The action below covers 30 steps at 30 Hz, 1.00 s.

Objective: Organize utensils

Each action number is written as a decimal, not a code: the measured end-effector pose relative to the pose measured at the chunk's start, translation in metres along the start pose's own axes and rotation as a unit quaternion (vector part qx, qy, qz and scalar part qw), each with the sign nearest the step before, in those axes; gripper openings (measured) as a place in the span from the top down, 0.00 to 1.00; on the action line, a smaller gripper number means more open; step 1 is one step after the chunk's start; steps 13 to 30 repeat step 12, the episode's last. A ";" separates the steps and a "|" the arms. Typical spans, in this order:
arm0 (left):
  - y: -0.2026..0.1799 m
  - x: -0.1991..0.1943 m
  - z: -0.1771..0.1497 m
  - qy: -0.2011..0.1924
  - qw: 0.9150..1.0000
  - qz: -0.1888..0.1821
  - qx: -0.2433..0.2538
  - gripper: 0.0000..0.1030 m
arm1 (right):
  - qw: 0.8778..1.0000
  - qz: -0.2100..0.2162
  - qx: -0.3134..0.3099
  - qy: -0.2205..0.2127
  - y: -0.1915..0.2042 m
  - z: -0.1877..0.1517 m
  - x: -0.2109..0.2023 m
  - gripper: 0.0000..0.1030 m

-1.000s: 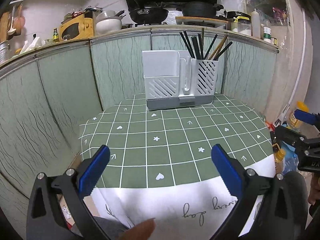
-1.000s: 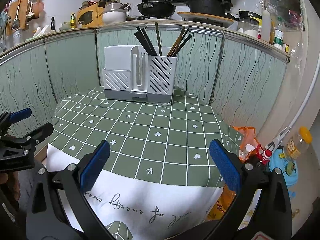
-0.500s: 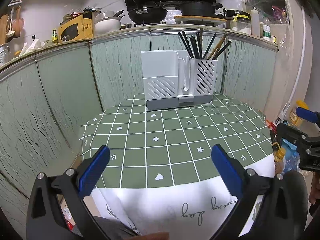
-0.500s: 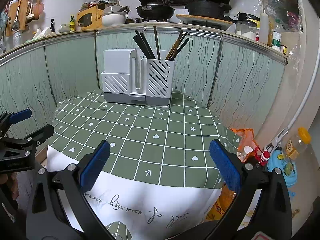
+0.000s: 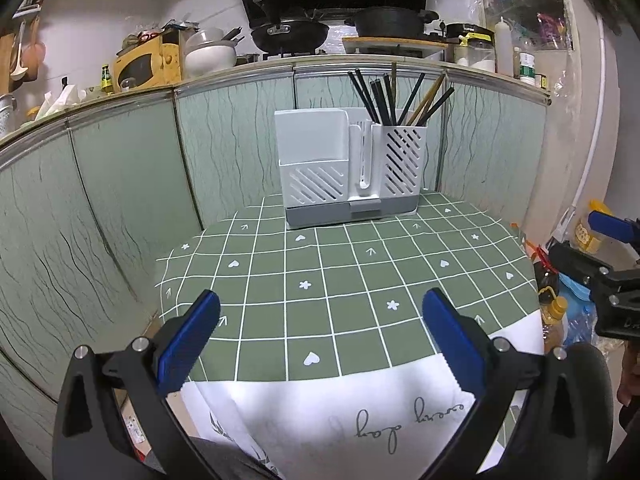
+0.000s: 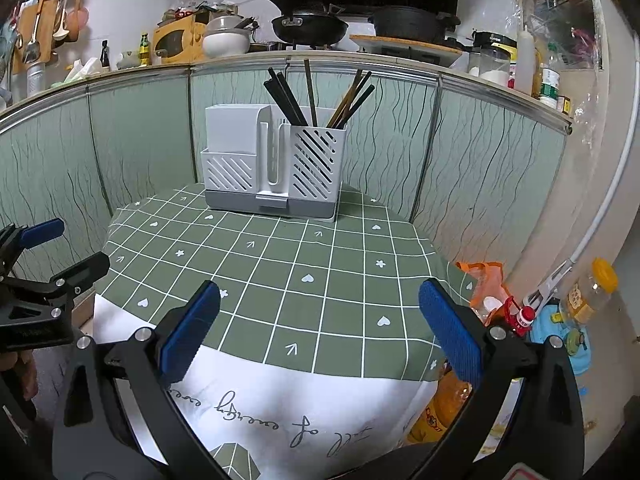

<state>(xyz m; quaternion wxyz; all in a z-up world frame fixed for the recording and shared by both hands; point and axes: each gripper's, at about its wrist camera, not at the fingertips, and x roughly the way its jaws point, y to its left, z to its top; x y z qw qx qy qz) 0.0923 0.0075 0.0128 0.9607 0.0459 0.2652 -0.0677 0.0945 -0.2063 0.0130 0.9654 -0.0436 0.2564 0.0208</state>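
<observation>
Your left gripper (image 5: 320, 336) and right gripper (image 6: 318, 330), jaws wide apart, holding nothing, far from the white slotted plastic utensil holder (image 5: 352, 168) of dark chopsticks (image 5: 394, 98).

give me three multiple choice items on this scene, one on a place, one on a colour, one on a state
1. Where do the chopsticks stand?
A. in the right slotted compartment of the utensil holder
B. flat on the tablecloth
C. in the left claw

2. What colour is the checked part of the tablecloth?
A. red
B. green
C. yellow

3. What state is the right claw in?
A. shut on a chopstick
B. shut on nothing
C. open and empty

Answers:
1. A, the sticks rise out of the holder's right compartment at the far edge of the table.
2. B, the squares are green with white lines.
3. C, its blue pads stand wide apart with only cloth between them; the left claw looks the same.
</observation>
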 end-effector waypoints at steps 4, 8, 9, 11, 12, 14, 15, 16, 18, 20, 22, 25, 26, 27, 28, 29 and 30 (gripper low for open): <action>-0.002 -0.002 0.003 -0.003 1.000 -0.005 0.006 0.04 | 1.000 -0.001 -0.001 -0.002 0.000 0.000 -0.001 0.07; -0.004 -0.004 0.005 -0.004 1.000 -0.009 0.009 0.04 | 1.000 -0.001 0.001 -0.003 -0.001 0.001 -0.002 0.07; -0.004 -0.004 0.005 -0.005 1.000 -0.009 0.009 0.04 | 1.000 0.000 0.001 -0.003 -0.001 0.002 -0.002 0.07; -0.004 -0.004 0.005 -0.004 1.000 -0.009 0.009 0.04 | 1.000 0.000 0.001 -0.004 -0.002 0.002 -0.003 0.07; -0.004 -0.004 0.006 -0.003 1.000 -0.009 0.009 0.04 | 1.000 0.000 0.000 -0.004 -0.002 0.003 -0.004 0.07; -0.004 -0.004 0.006 -0.003 1.000 -0.009 0.009 0.04 | 1.000 0.000 0.000 -0.004 -0.002 0.003 -0.004 0.07; -0.004 -0.004 0.006 -0.003 1.000 -0.009 0.009 0.04 | 1.000 0.000 0.000 -0.004 -0.002 0.003 -0.004 0.07; -0.004 -0.004 0.006 -0.003 1.000 -0.009 0.009 0.04 | 1.000 0.000 0.000 -0.004 -0.002 0.003 -0.004 0.07; -0.004 -0.004 0.006 -0.003 1.000 -0.009 0.009 0.04 | 1.000 0.000 0.000 -0.004 -0.002 0.003 -0.004 0.07; -0.004 -0.004 0.006 -0.003 1.000 -0.009 0.009 0.04 | 1.000 0.000 0.000 -0.004 -0.002 0.003 -0.004 0.07; -0.004 -0.004 0.006 -0.003 1.000 -0.009 0.009 0.04 | 1.000 0.000 0.000 -0.004 -0.002 0.003 -0.004 0.07; -0.004 -0.004 0.006 -0.003 1.000 -0.009 0.009 0.04 | 1.000 0.000 0.000 -0.004 -0.002 0.003 -0.004 0.07; -0.004 -0.004 0.006 -0.003 1.000 -0.009 0.009 0.04 | 1.000 0.000 0.000 -0.004 -0.002 0.003 -0.004 0.07; -0.004 -0.004 0.006 -0.003 1.000 -0.009 0.009 0.04 | 1.000 0.000 0.000 -0.004 -0.002 0.003 -0.004 0.07; -0.004 -0.004 0.006 -0.003 1.000 -0.009 0.009 0.04 | 1.000 0.000 0.000 -0.004 -0.002 0.003 -0.004 0.07; -0.004 -0.004 0.006 -0.003 1.000 -0.009 0.009 0.04 | 1.000 0.000 0.000 -0.004 -0.002 0.003 -0.004 0.07; -0.004 -0.004 0.006 -0.003 1.000 -0.009 0.009 0.04 | 1.000 0.000 0.000 -0.004 -0.002 0.003 -0.004 0.07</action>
